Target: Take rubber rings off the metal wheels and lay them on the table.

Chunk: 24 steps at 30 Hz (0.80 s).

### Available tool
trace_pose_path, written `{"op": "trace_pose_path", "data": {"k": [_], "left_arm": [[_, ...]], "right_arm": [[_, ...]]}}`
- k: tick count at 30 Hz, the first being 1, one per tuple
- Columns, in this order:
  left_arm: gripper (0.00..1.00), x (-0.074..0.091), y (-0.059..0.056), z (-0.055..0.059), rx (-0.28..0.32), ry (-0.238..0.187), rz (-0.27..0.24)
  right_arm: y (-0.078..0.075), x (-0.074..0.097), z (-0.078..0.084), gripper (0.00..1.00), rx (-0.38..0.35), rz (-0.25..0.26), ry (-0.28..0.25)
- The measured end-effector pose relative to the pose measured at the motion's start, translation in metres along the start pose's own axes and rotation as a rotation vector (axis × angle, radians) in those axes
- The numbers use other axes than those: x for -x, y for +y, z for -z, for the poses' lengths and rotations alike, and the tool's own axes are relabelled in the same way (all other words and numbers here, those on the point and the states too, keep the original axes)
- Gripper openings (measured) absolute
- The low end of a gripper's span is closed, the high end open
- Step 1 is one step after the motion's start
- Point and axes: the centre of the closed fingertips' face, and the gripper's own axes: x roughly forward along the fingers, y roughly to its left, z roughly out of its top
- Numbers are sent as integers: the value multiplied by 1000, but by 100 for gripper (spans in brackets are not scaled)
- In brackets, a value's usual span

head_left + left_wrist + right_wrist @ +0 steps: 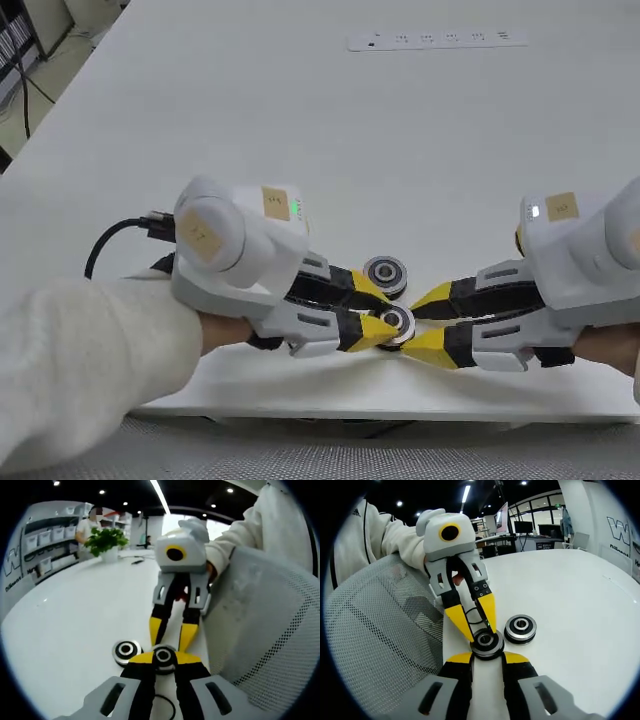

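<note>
A metal wheel with a black rubber rim sits near the table's front edge, caught between both grippers. My left gripper comes from the left and has its yellow tips shut against the wheel's sides. From the opposite side, my right gripper presses its tips on the same wheel. A second wheel lies flat just behind them. One thin black rubber ring lies loose on the table under the left gripper's jaws.
The white table is bare out to a white power strip at the far edge. A black cable trails from the left gripper. A mesh chair back stands close to the table's front edge. A potted plant sits far off.
</note>
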Motion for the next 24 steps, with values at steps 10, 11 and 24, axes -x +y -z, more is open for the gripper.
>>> {"op": "trace_pose_path", "data": {"k": [10, 11, 24], "left_arm": [[14, 5, -1, 3, -63, 10, -15], [14, 6, 0, 2, -62, 10, -16], [14, 2, 2, 3, -76, -3, -19]], "right_arm": [[-1, 2, 0, 15, 24, 8, 7], [-1, 2, 0, 14, 33, 10, 9], [-3, 4, 3, 2, 166, 26, 29]]}}
